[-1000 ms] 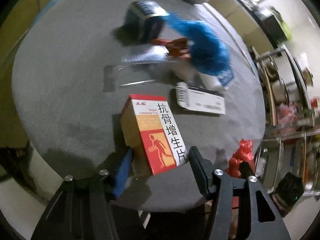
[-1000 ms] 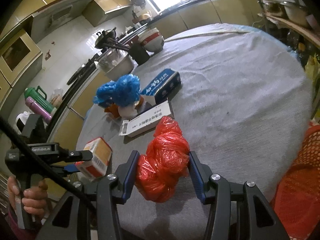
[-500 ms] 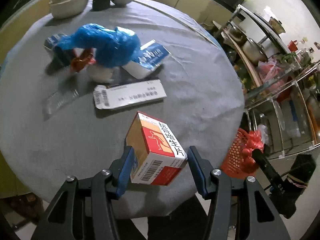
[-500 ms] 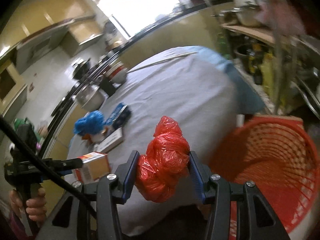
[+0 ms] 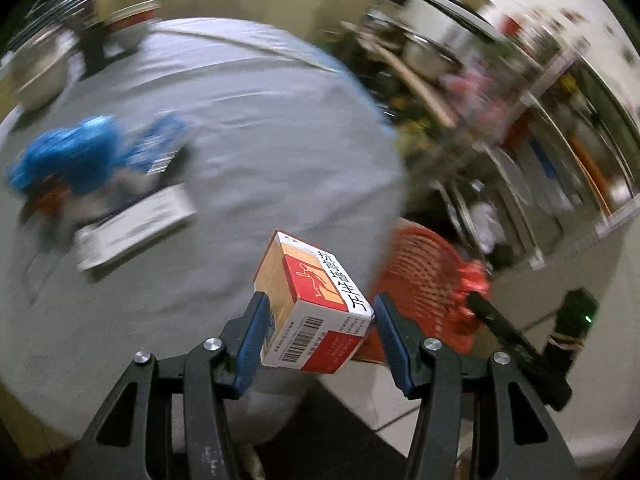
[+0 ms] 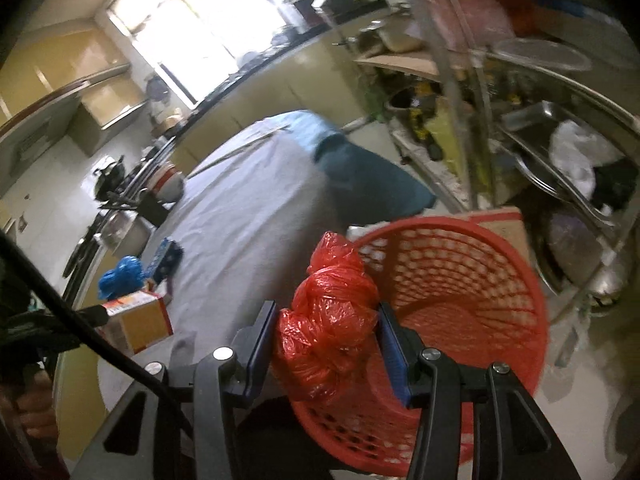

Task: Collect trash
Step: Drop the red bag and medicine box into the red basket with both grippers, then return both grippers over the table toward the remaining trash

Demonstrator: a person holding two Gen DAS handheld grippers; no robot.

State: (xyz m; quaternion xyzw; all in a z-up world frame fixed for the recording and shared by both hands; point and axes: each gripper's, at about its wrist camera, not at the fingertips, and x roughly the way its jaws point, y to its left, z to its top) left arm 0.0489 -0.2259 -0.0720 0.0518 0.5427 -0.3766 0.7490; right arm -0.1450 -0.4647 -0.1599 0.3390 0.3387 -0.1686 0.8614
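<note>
Between left claw (image 5: 318, 334) pads, barcoded box (image 5: 312, 308)

Grey-clothed table (image 5: 248, 120) w/ bowls (image 6: 170, 180); metal rack (image 6: 540, 128) beside; window (image 6: 200, 24) behind.

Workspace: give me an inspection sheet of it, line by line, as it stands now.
Surface: round table under a grey cloth.
Job's things: red-and-orange medicine box in the left claw; crumpled red plastic bag in the right claw, above the red mesh basket on the floor.
Clutter: blue bag, white flat carton, blue box on the table; bowls at its far edge.
Claws: each shut on its item.
Cables: black cable crossing the right wrist view.
Surroundings: metal shelving with pots, yellow cabinets, bright window.
</note>
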